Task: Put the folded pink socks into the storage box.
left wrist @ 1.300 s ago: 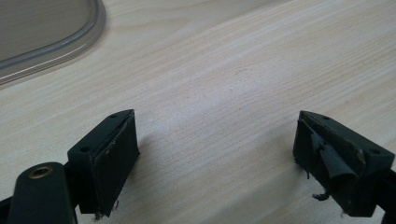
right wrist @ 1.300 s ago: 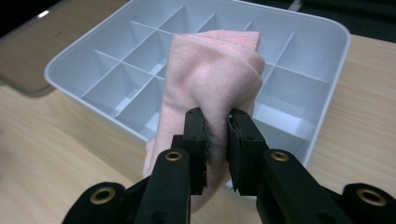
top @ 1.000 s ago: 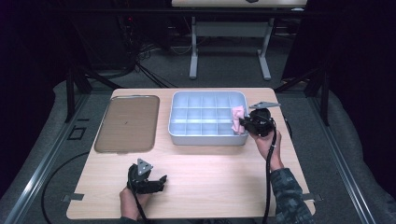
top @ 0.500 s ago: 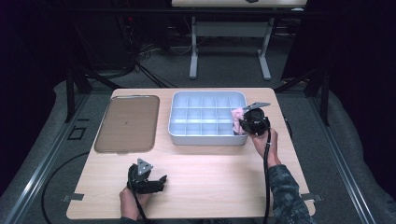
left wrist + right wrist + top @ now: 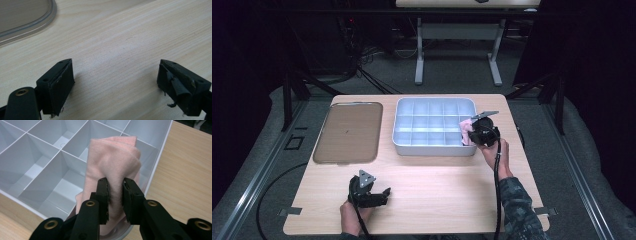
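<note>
Pink cloth pinched in right hand-held gripper over white divided tray, jaws just easing; left hand-held gripper wide apart

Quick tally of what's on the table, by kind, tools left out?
Pink cloth: 1
Divided bin: 1
Tray: 1
Total: 3

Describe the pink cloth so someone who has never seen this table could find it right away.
Start at the grey plastic tray with divided compartments on the wooden table. At its right end, the folded pink cloth stands pinched in the right gripper. It is the one soft, coloured thing among bare grey compartments.
</note>
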Available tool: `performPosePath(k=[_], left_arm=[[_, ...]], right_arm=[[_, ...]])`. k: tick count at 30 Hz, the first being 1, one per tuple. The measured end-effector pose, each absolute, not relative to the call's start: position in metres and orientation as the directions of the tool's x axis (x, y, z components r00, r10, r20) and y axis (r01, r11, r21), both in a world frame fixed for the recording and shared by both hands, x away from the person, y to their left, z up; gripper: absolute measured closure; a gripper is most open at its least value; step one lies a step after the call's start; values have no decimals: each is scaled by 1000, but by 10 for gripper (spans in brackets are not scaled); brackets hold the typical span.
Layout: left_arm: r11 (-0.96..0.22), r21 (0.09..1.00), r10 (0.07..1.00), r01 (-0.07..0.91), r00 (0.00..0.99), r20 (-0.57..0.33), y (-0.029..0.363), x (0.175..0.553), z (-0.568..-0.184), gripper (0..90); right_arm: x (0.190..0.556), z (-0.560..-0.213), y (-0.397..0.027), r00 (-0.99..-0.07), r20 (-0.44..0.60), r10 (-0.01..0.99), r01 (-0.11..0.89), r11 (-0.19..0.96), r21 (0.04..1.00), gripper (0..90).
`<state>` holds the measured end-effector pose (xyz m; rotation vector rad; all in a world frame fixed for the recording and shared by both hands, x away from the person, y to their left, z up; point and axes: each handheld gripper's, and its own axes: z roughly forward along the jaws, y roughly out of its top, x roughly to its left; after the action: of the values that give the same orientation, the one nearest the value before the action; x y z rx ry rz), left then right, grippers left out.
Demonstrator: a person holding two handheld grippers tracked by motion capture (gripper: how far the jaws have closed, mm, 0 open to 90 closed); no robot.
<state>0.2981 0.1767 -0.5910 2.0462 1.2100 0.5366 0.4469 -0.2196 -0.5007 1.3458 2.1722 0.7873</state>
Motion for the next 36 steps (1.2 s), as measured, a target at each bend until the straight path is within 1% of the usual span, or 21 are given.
performPosePath(k=[5,11,14,18,22,25,28,31,33,34,35,36], left_arm=[[-327,736,877,592,480,4,177,298,-591,138],[-328,736,877,592,480,4,177,298,-591,138],[-327,736,877,592,480,4,177,298,-591,138],[-323,737,879,594,477,1,176,298,-591,138],[-323,737,879,594,476,1,176,298,-591,138],[-323,737,879,594,476,1,176,298,-591,138],[-325,737,878,593,478,2,176,298,-591,138],[-322,736,880,595,476,1,176,298,-591,138],[-322,737,880,595,476,1,176,298,-591,138],[-323,736,879,594,477,1,176,298,-591,138],[-323,736,879,595,476,1,176,298,-591,138],[-322,737,879,595,476,0,176,298,-591,138]], right_arm=[[446,-501,-219,-421,-87,903,644,365,673,756],[447,-502,-215,-435,-89,896,664,387,640,746],[448,-503,-214,-443,-106,890,674,409,615,731],[447,-501,-216,-452,-85,888,686,407,603,664],[440,-491,-217,-464,-64,883,668,397,630,599],[435,-481,-217,-460,-68,885,627,378,681,528],[440,-473,-213,-442,-81,893,600,361,713,457],[446,-471,-206,-440,-111,891,579,376,724,420],[453,-472,-201,-453,-111,885,587,389,709,371],[456,-475,-198,-445,-116,888,596,390,702,367],[459,-478,-196,-443,-119,889,603,394,694,381],[461,-480,-196,-447,-117,887,609,398,687,434]])
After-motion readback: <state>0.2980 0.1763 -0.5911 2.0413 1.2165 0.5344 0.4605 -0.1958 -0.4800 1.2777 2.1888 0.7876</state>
